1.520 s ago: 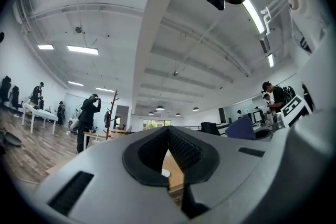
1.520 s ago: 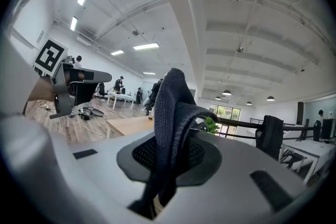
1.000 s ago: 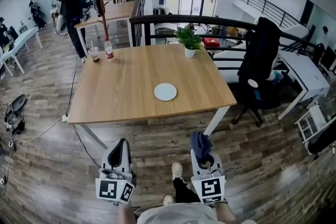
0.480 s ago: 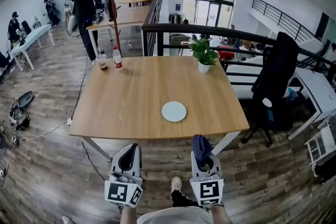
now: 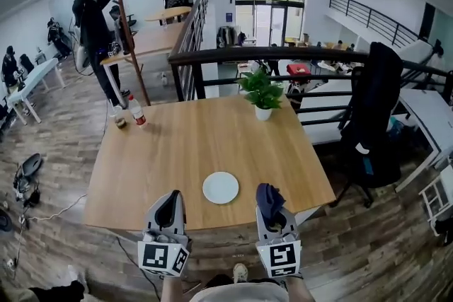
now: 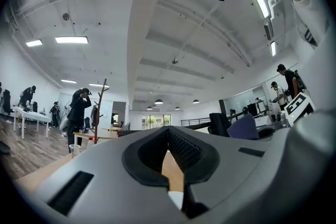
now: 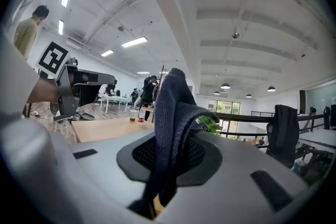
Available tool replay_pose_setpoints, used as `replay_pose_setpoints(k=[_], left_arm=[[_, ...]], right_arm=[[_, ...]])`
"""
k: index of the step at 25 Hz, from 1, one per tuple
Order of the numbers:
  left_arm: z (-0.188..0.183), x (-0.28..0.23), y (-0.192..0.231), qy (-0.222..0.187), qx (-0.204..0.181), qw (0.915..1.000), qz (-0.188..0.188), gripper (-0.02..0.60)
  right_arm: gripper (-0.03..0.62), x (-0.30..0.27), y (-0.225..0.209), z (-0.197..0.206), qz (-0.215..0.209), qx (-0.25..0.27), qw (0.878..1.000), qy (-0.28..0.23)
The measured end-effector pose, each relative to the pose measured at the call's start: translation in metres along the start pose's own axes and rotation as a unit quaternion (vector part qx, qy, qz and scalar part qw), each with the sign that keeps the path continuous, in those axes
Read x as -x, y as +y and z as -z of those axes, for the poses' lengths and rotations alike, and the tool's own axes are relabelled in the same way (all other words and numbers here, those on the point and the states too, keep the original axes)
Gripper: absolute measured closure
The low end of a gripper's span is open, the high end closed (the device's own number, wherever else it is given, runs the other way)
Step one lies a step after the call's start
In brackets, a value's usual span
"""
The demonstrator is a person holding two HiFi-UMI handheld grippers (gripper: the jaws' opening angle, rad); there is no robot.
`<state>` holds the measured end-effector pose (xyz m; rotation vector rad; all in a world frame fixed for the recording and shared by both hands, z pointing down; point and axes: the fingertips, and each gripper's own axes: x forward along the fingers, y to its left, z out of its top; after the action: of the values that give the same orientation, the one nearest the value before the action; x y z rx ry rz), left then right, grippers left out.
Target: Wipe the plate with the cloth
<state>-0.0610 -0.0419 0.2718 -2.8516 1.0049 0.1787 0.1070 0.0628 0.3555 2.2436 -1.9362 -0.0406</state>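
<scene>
The plate (image 5: pixel 221 187) lies flat on the table (image 5: pixel 177 145) close to its near edge, about midway along that edge. It sits between the two tools and a little ahead of them. From the right tool (image 5: pixel 272 211), which grips the dark cloth (image 5: pixel 268 196) so that a fold stands up out of its jaws, the plate is forward and to the left, near but not touching. Being round, it offers no preferred direction of approach. The left tool (image 5: pixel 171 197) is clenched on nothing and sits about as near on the other side. Both tools hover at the table's near edge, side by side, pointing roughly level across it.
</scene>
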Motion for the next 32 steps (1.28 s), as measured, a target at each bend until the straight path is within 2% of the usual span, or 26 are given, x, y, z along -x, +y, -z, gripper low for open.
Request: replay_pose_setpoints(k=[8,17,21,24,27,28,29,30,32], left_arm=[[0.034,-0.061,0.013,0.035,0.028,0.9990,0.007,0.572],[0.051,-0.143,0.050,0.028,0.063,0.9973,0.025,0.572],[0.058,-0.163,0.070,0.020,0.080,0.9965,0.017,0.572],[0.068,-0.173,0.079,0.034,0.093,0.9947,0.025,0.572],[0.088,-0.180,0.087,0.066,0.106,0.9920,0.018,0.571],[0.095,-0.183,0.087,0.081,0.116,0.9898,0.017,0.553],[0.102,-0.187,0.088,0.094,0.130,0.9868,0.017,0.477],[0.108,-0.192,0.089,0.103,0.151,0.9830,0.018,0.434],[0.115,-0.202,0.094,0.109,0.210,0.9714,0.014,0.422]], right_arm=[[0.537,-0.038,-0.018,0.015,-0.011,0.005,0.999,0.030],[0.537,-0.116,-0.035,0.000,-0.011,0.031,0.999,0.036],[0.537,-0.155,-0.035,-0.003,-0.015,0.027,0.999,0.038],[0.537,-0.175,-0.030,-0.001,-0.023,0.023,0.999,0.040],[0.537,-0.187,-0.028,0.004,-0.028,0.025,0.998,0.045],[0.537,-0.190,-0.029,0.006,-0.033,0.023,0.998,0.046],[0.537,-0.193,-0.030,0.005,-0.040,0.018,0.998,0.044],[0.537,-0.198,-0.032,0.004,-0.048,0.013,0.998,0.041],[0.537,-0.207,-0.035,0.002,-0.067,0.010,0.997,0.039]])
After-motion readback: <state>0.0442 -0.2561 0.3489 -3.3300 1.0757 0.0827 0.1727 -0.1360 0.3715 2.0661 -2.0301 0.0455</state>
